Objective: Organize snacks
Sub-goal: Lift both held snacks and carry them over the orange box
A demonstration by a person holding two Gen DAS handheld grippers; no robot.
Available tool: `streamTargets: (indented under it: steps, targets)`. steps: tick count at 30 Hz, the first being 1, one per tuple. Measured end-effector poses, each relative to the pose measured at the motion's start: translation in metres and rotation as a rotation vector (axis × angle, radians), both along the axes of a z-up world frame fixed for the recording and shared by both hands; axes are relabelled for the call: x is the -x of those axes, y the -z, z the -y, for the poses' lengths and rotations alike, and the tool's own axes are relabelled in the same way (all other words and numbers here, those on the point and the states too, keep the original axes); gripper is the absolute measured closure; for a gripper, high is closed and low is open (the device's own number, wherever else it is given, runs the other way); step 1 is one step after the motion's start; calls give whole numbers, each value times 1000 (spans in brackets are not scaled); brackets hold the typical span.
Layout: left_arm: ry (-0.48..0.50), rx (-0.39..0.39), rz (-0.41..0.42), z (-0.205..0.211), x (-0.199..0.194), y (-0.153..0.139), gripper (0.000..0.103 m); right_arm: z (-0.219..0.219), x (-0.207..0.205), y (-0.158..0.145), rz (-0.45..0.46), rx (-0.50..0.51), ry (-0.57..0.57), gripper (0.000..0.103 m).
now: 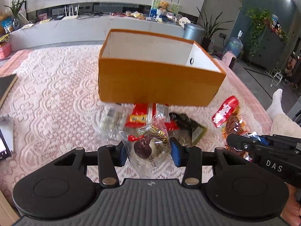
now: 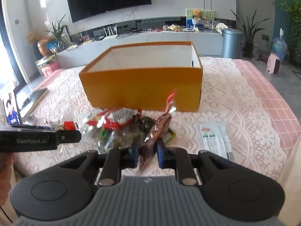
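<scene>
An open orange box [image 1: 160, 82] with a white inside stands on the lace-covered table; it also shows in the right wrist view [image 2: 143, 92]. My left gripper [image 1: 147, 151] is shut on a clear bag of chocolate pastry [image 1: 150, 146], held in front of the box. My right gripper [image 2: 147, 153] is shut on a brown meat snack pack with a red top [image 2: 160, 126], also held up before the box. A pile of snack packs [image 1: 146, 116] lies below the box's near wall. The right gripper shows at the right of the left wrist view [image 1: 244, 145].
A white sachet [image 2: 214, 139] lies on the table to the right. A tablet [image 2: 11, 111] stands at the table's left edge. The pink table edge [image 2: 272, 98] runs along the right. A TV console [image 2: 150, 35] stands behind the table.
</scene>
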State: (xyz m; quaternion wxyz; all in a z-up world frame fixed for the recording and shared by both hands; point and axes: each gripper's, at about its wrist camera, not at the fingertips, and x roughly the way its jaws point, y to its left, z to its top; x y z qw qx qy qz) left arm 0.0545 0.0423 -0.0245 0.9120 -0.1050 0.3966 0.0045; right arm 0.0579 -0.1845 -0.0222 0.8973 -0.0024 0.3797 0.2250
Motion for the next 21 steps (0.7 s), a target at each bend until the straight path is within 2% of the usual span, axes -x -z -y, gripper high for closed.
streamTargets:
  steps: [9,21]
  targets:
    - [12,-37,53,0,-26,-31,52,-2,-22,-38,79,-40,-38,89]
    - [-19,-85,149,-12,-82,-75,52,-26,-87,-83,191,-76,-71,89]
